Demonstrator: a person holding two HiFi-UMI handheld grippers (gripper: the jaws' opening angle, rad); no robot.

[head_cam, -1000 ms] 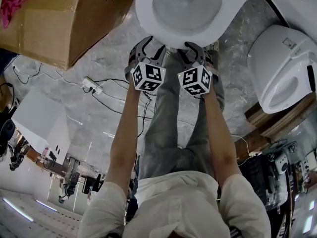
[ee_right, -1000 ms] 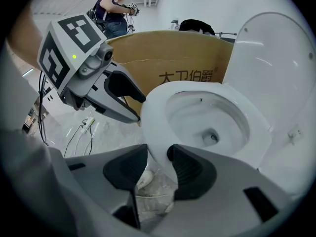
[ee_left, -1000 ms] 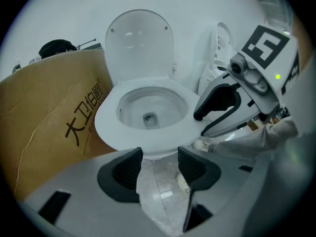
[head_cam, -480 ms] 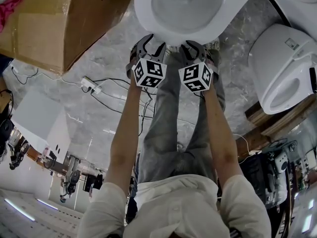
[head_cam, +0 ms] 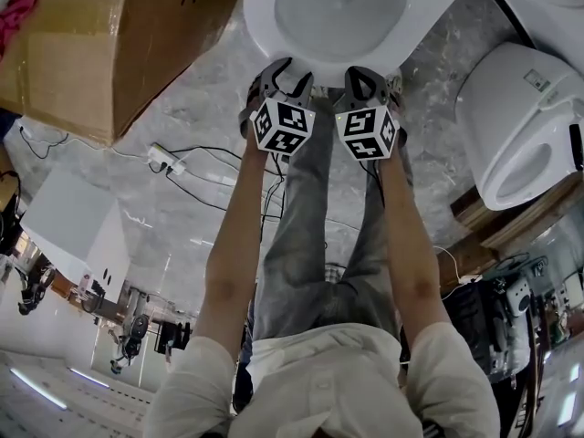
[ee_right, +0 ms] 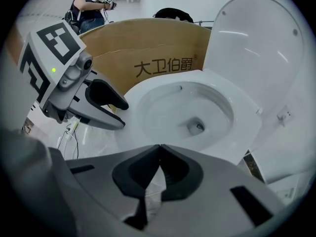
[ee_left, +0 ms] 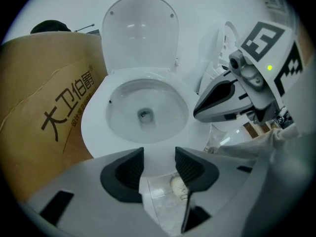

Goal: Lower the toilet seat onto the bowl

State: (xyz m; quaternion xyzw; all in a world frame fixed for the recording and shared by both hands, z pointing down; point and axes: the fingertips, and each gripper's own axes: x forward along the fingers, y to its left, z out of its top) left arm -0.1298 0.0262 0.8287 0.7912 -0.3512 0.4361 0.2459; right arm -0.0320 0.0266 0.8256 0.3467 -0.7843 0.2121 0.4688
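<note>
The white toilet bowl point(head_cam: 336, 15) fills the top of the head view. Its hinged cover point(ee_left: 140, 33) stands upright behind the bowl point(ee_left: 143, 113); I cannot tell the seat ring from the lid. My left gripper point(head_cam: 285, 71) hangs just before the bowl's front rim. Its jaws have just been closing a little, and they still stand apart around nothing point(ee_left: 159, 158). Beside it, my right gripper point(head_cam: 366, 74) is shut, with its pads meeting on nothing point(ee_right: 159, 146). Both point steeply down at the rim, and neither touches the cover.
A big cardboard box point(head_cam: 109, 35) stands left of the bowl. A second toilet point(head_cam: 520, 126) lies on the right. A power strip with cables point(head_cam: 170, 158) lies on the marble floor. A person point(ee_right: 91, 6) stands far behind the box. My legs are under the grippers.
Both grippers have moved up the picture, closer to the bowl's front rim. The right gripper's jaws have closed.
</note>
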